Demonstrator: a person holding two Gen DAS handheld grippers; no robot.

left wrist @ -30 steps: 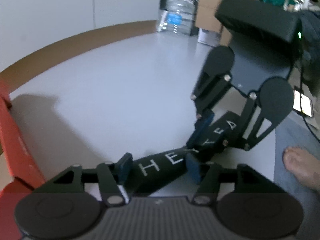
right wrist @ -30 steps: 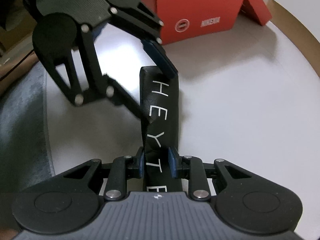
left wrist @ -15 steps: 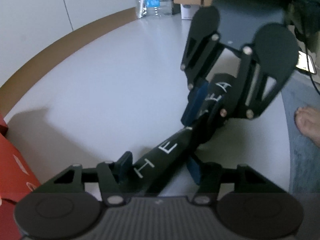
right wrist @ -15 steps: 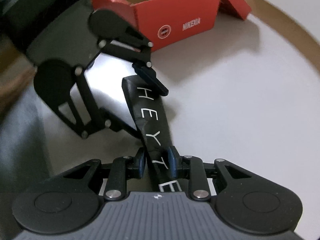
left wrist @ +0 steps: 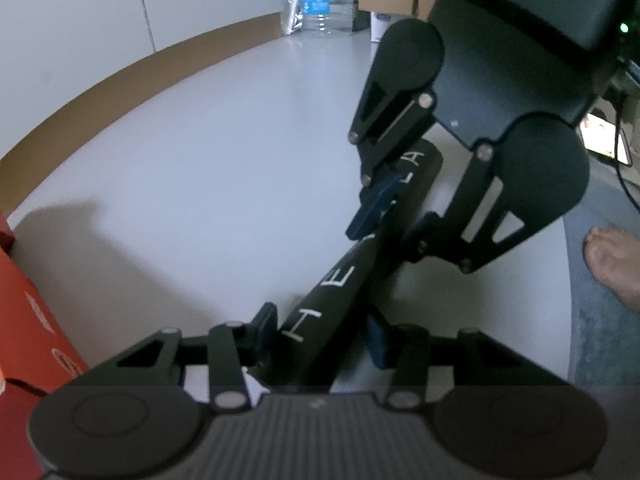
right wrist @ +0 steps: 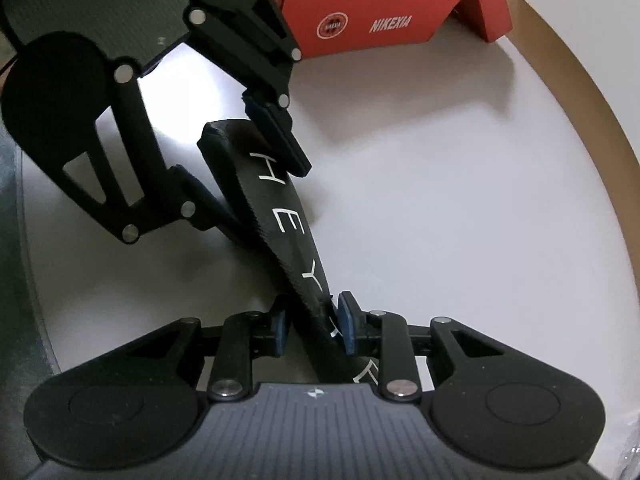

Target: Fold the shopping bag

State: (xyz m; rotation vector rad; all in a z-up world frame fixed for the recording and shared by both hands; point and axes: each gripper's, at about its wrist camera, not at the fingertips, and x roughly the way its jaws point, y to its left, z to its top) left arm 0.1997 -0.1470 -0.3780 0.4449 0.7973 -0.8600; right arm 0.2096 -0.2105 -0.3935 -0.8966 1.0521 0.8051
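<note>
Holding the bag: the right gripper [right wrist: 314, 328] is pinching the near end of a black shopping bag [right wrist: 280, 208] between its blue pads, and the bag is passing on under the gripper's body.
Left gripper [left wrist: 322, 332]: it is straddling the far end of the bag, close to the white letter H. Its jaws have just been closing, with the bag between them.
Left fingers: one blue pad [right wrist: 280, 136] is lying along the bag's upper face. The other finger is reaching in under the bag, so I cannot tell whether both pads are pressing yet.
Bag: it is folded into a long, narrow strip with white letters running along it. It is stretching between the two grippers, twisting slightly along its length and rising from the left gripper's end toward the right gripper.
Table [left wrist: 220, 160]: pale grey and round-edged, it is lying under both grippers and catching the bag's shadow.
Red box [right wrist: 380, 8]: it is standing open at the table's far side, well apart from the bag, with white printing on its wall.
Water bottle [left wrist: 318, 0]: a large clear one is standing beyond the table's edge.
Person: a bare foot [left wrist: 616, 264] is resting on a grey mat [left wrist: 600, 340] beside the table.
</note>
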